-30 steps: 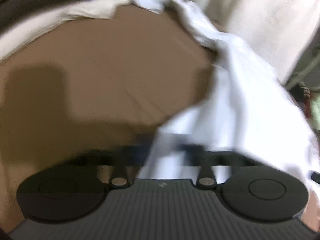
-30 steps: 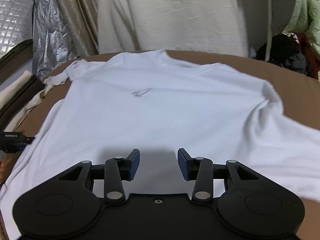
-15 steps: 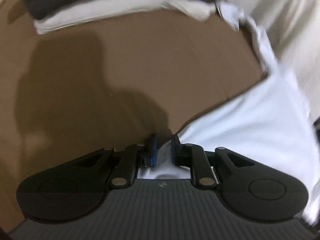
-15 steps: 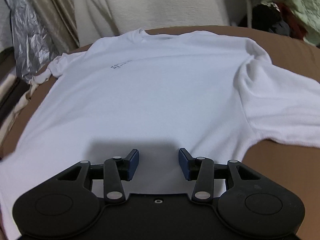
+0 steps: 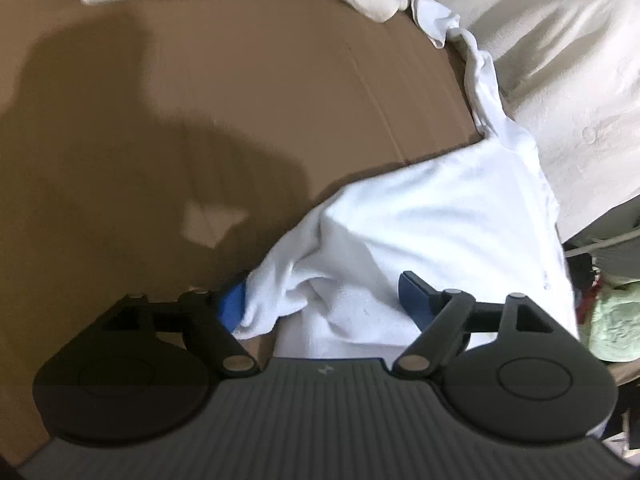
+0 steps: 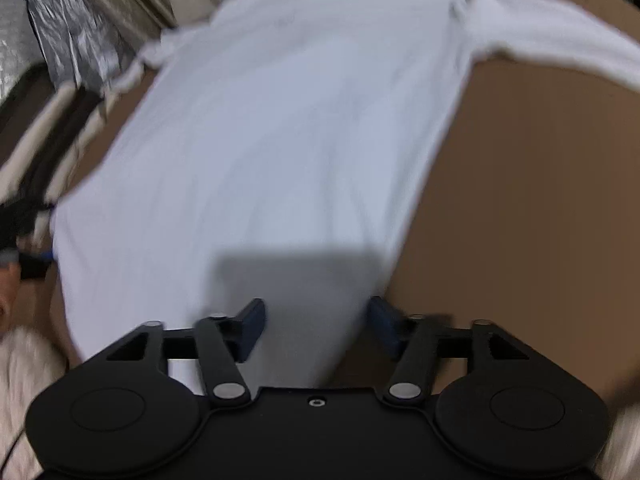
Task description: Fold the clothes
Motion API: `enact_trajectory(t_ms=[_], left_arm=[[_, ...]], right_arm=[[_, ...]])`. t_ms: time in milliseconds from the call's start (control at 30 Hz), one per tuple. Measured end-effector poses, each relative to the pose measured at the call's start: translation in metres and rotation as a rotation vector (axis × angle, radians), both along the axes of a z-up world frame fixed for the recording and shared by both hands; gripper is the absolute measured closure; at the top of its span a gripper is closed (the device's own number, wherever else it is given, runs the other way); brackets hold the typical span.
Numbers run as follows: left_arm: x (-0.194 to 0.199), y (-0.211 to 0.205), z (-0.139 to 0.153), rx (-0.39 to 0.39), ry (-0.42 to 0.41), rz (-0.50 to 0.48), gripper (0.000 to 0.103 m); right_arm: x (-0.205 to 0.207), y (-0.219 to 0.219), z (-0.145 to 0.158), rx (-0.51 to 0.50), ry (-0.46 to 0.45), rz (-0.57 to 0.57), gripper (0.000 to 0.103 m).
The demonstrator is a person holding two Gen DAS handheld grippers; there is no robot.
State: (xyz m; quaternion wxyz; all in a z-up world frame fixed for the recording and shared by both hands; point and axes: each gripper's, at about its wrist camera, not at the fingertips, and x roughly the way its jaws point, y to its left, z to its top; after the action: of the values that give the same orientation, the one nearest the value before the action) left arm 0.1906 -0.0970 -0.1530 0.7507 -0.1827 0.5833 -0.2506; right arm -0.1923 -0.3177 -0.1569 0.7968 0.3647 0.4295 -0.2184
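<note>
left gripper (image 5: 320, 300): spread, just opening, shirt (image 5: 420, 240) hem loose between | right gripper (image 6: 316, 326): spread, just widening over near-right hem for next fold

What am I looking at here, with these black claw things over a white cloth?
There is no robot: a person holds a two-finger gripper in each hand, and a camera on each looks out along its fingers. One picture comes from the left gripper, the other from the right gripper. A white T-shirt lies spread on a brown surface for folding. Both sets of jaws have just been opening. A bunched corner of the shirt lies between the left jaws, unclamped; the right gripper hangs open over the shirt's edge, holding nothing.
</note>
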Motion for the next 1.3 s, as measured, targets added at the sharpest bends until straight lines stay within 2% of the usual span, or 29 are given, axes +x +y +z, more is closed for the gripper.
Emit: enact_trajectory(t_ms=[67,133,200,267,300,333,367,400,500,600,733,833,967,1067,1167,1233,1300], left_arm=[[-0.001,0.003,0.002,-0.006,-0.001,0.001,0.025],[0.001,0.009,0.005,-0.018,-0.011,-0.015,0.025],[0.003,0.015,0.009,-0.030,-0.023,-0.036,0.025],[0.002,0.027,0.019,-0.006,-0.110,-0.006,0.024],[0.000,0.032,0.023,0.034,-0.159,0.006,0.024],[-0.002,0.033,0.024,0.078,-0.188,0.003,0.024],[-0.004,0.033,0.023,0.101,-0.196,-0.013,0.024],[-0.006,0.033,0.022,0.105,-0.192,-0.035,0.025],[-0.016,0.028,0.028,0.031,-0.231,-0.122,0.024],[-0.024,0.014,0.033,0.027,-0.283,-0.189,0.024],[-0.028,-0.004,0.028,-0.086,-0.229,-0.237,0.021],[-0.033,-0.014,0.027,-0.099,-0.209,-0.259,0.020],[-0.032,-0.012,0.024,-0.019,-0.205,-0.229,0.019],[-0.019,-0.014,0.010,0.002,-0.144,-0.199,0.019],[-0.007,-0.015,-0.009,0.030,-0.042,-0.136,0.013],[-0.002,-0.015,-0.020,0.018,0.025,-0.095,0.004],[-0.001,-0.016,-0.023,-0.004,0.035,-0.091,0.000]], right_arm=[[-0.011,0.012,-0.003,0.037,-0.021,0.019,0.038],[-0.013,0.023,-0.012,0.124,-0.037,0.083,0.038],[-0.017,0.034,-0.020,0.207,-0.075,0.099,0.037],[-0.017,0.042,-0.033,0.335,-0.128,0.125,0.040],[-0.015,0.046,-0.042,0.408,-0.149,0.129,0.060],[-0.013,0.049,-0.051,0.480,-0.170,0.133,0.095],[-0.008,0.050,-0.056,0.484,-0.177,0.128,0.094],[-0.002,0.050,-0.050,0.418,-0.193,0.139,0.095],[0.010,0.045,0.006,0.182,-0.352,0.190,0.095],[0.025,0.020,0.064,-0.048,-0.431,0.164,0.095],[0.042,-0.018,0.101,-0.195,-0.469,0.054,0.095],[0.052,-0.032,0.099,-0.365,-0.385,-0.023,0.095],[0.060,-0.061,0.069,-0.261,-0.378,-0.143,0.095],[0.062,-0.072,0.046,-0.273,-0.316,-0.193,0.095],[0.060,-0.079,0.026,-0.232,-0.287,-0.221,0.095],[0.058,-0.080,0.015,-0.209,-0.292,-0.226,0.095],[0.055,-0.079,0.006,-0.188,-0.322,-0.222,0.095]])
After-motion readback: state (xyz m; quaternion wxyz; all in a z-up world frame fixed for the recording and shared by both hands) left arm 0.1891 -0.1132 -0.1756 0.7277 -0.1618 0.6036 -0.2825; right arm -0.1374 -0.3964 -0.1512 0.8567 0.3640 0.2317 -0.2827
